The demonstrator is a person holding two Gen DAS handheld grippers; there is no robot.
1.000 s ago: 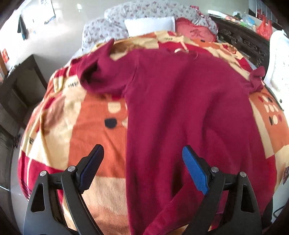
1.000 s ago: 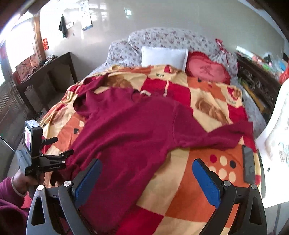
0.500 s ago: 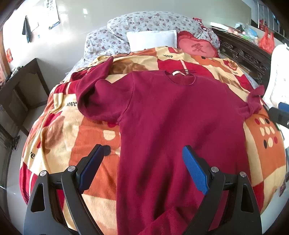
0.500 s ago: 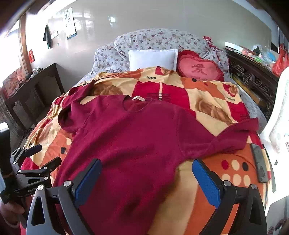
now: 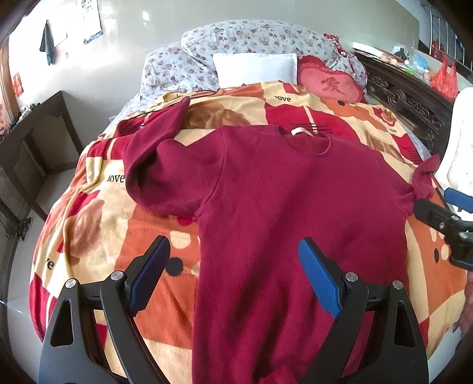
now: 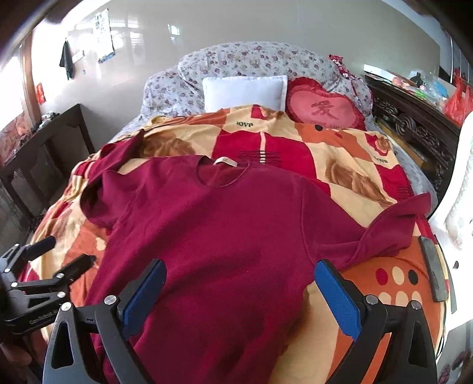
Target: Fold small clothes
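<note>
At the far left a dark wooden side table (image 6: 44,138) stands against the pale wall (image 6: 224,26), with small clutter on top that I cannot make out. Beside it is the bed (image 5: 139,97), covered by a fleece blanket in orange, red and cream patches (image 5: 97,230).

My left tool (image 5: 233,274) hangs released over the blanket's near edge, its blue-padded fingers (image 5: 319,280) spread wide with nothing between them; the left finger is over blanket, the right one over cloth. The thing I am folding, a dark red long-sleeved knit top (image 5: 280,212), lies flat and face up down the middle of the bed, neckline toward the pillows, hem toward me. Its left sleeve is bent up toward the head of the bed; its right sleeve runs out to the bed's right edge and ends in a crumpled cuff.

My right tool (image 6: 239,295) is also released, fingers apart above the lower body of the top, gripping nothing.

At the head of the bed lie floral grey pillows (image 6: 254,62), a plain white cushion (image 6: 245,91) and a red heart-shaped cushion (image 6: 322,109). A flat dark rectangular object (image 6: 433,268) rests on the blanket near the right edge. Further right stand a carved dark wooden cabinet (image 6: 414,130) and a red plastic bag (image 6: 458,100).
</note>
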